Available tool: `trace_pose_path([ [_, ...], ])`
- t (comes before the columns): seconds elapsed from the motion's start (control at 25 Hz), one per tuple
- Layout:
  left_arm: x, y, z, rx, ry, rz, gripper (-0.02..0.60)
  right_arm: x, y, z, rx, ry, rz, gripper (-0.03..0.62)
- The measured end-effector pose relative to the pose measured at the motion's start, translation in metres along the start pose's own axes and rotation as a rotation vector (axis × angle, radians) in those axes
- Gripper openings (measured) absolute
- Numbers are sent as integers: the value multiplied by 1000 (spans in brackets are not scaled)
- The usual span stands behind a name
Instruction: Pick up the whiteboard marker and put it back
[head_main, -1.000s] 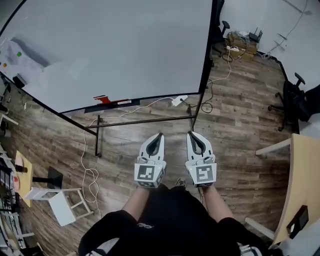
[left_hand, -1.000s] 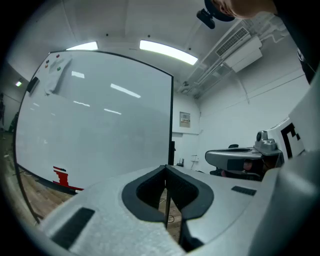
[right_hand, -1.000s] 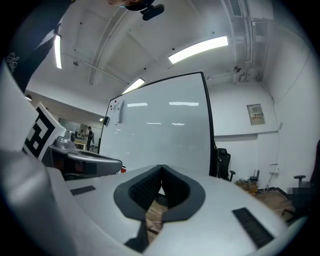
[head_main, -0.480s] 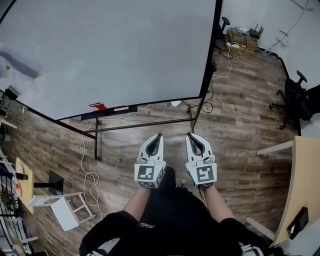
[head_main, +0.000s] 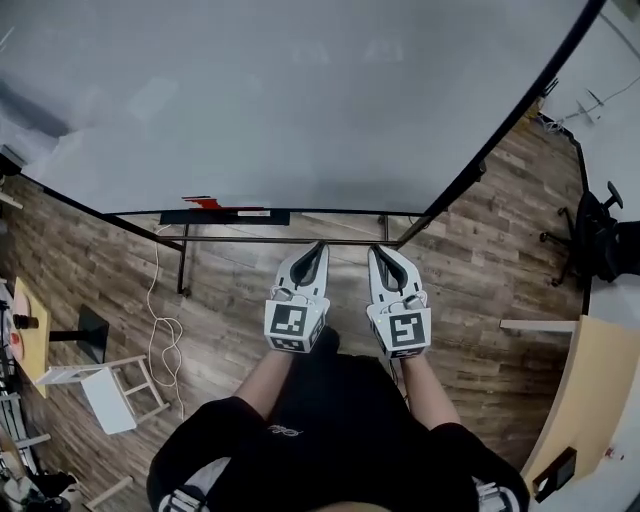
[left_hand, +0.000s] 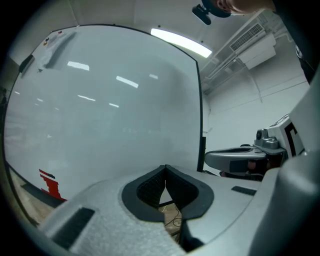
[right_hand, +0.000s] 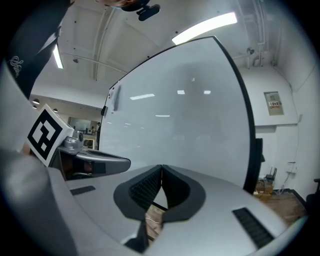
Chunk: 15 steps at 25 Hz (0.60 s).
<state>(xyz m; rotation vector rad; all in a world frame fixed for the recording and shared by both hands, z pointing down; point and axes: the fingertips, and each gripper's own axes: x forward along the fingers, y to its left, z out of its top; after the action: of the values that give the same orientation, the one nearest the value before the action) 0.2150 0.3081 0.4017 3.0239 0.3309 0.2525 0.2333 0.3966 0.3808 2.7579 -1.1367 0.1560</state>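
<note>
Pressing both pairs of jaws fully together, pads meeting with nothing between them, plainly so in each gripper view. Holding the left gripper (head_main: 320, 245) and the right gripper (head_main: 374, 250) side by side, close to level, pointing at the whiteboard (head_main: 300, 100) from above the wooden floor (head_main: 480, 250). Carrying nothing in either one. Taking the whiteboard marker (head_main: 201, 203) to be the small red piece lying on the black ledge (head_main: 235, 216) at the board's lower edge, though too small to tell for sure; lying left of the left gripper and well apart from both. Judging the task as hardly begun: not yet touching, gripping or lifting the marker. Leaving everything to do: opening one pair of jaws, reaching down and left to the ledge, closing on the marker, lifting it clear, then setting it back in its place.
</note>
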Motion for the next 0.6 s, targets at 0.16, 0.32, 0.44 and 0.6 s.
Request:
trace_pose_path([
  [0.16, 7, 40, -1, -17, -2, 45, 7, 43, 20, -1, 2, 9, 69, 3],
  [0.32, 15, 79, -8, -51, 16, 126, 8, 87, 40, -3, -37, 64, 173, 3],
  [0.44, 18, 105, -20, -74, 43, 206, 8, 121, 55, -20, -91, 155, 279, 3],
  [0.6, 10, 151, -33, -98, 78, 362, 8, 167, 84, -35, -180, 231, 447, 3],
])
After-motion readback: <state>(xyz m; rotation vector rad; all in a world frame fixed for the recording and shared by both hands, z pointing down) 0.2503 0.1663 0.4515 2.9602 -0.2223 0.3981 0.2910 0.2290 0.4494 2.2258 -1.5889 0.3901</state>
